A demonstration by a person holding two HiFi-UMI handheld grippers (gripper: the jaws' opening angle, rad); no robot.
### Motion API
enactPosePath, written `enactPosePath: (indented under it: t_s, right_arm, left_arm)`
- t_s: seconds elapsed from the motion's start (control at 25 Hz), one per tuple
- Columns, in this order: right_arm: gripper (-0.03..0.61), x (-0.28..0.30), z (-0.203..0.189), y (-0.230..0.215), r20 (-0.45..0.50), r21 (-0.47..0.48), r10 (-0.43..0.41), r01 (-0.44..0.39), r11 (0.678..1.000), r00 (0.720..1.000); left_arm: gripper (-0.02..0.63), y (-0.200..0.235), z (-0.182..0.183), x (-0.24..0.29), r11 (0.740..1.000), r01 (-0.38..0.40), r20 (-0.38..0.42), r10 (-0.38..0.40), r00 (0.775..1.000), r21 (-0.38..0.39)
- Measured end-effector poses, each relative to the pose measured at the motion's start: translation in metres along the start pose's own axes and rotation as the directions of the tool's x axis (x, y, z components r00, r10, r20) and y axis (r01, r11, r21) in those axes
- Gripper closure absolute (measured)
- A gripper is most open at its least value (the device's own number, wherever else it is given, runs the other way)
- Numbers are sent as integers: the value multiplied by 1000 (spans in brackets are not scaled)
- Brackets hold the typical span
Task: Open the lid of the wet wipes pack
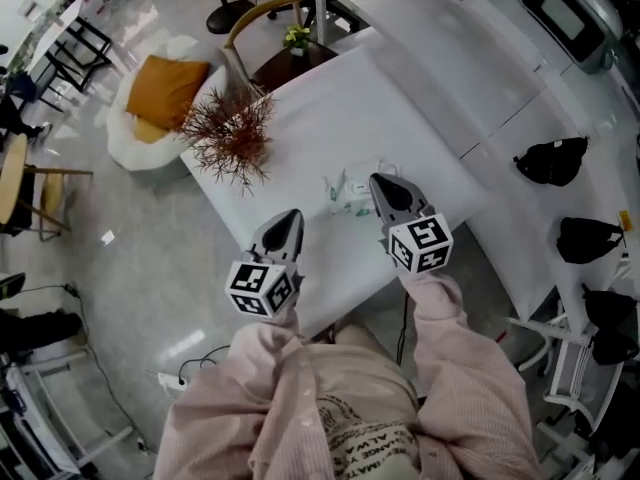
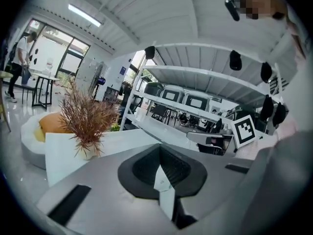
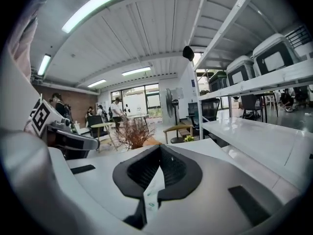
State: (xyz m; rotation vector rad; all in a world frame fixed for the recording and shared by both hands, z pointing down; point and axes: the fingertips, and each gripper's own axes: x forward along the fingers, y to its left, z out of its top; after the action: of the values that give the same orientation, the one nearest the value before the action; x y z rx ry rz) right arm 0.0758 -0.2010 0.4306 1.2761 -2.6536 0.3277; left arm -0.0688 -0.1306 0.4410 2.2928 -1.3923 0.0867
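Observation:
The wet wipes pack [image 1: 350,196] lies on the white table [image 1: 330,108], white with green print, and a small flap stands up at its left end. My right gripper [image 1: 383,183] hovers at the pack's right edge with its jaws together. My left gripper [image 1: 288,218] hangs to the left of the pack, apart from it, also with its jaws together. In both gripper views the dark pads [image 2: 159,160] [image 3: 160,163] meet, and a thin white sliver shows in the slit below them. Neither gripper view shows the pack in front of the jaws.
A dried reddish plant [image 1: 232,133] stands at the table's far left corner. Behind the table are a chair [image 1: 262,13] and a small green plant [image 1: 296,36]. An orange cushion [image 1: 165,88] lies on a white beanbag. Black bags [image 1: 552,160] sit on the white counter at right.

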Motion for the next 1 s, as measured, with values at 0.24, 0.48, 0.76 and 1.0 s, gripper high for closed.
enactPosePath:
  t_s: [0.24, 0.48, 0.76, 1.0]
  right_arm:
    - [578, -22, 27, 14, 74, 54, -25, 21, 998, 997]
    - [578, -41, 53, 25, 139, 75, -44, 34, 997, 989]
    - [578, -64, 76, 36, 200, 61, -47, 35, 997, 979]
    - [578, -79, 88, 39, 239, 65, -63, 49, 997, 969]
  left_arm:
    - [614, -5, 30, -23, 999, -7, 57, 4, 998, 53]
    - [614, -13, 61, -47, 992, -11, 115, -3, 993, 125]
    - [614, -12, 80, -63, 986, -34, 163, 7, 987, 165]
    - [614, -15, 94, -64, 982, -30, 193, -6, 981, 185]
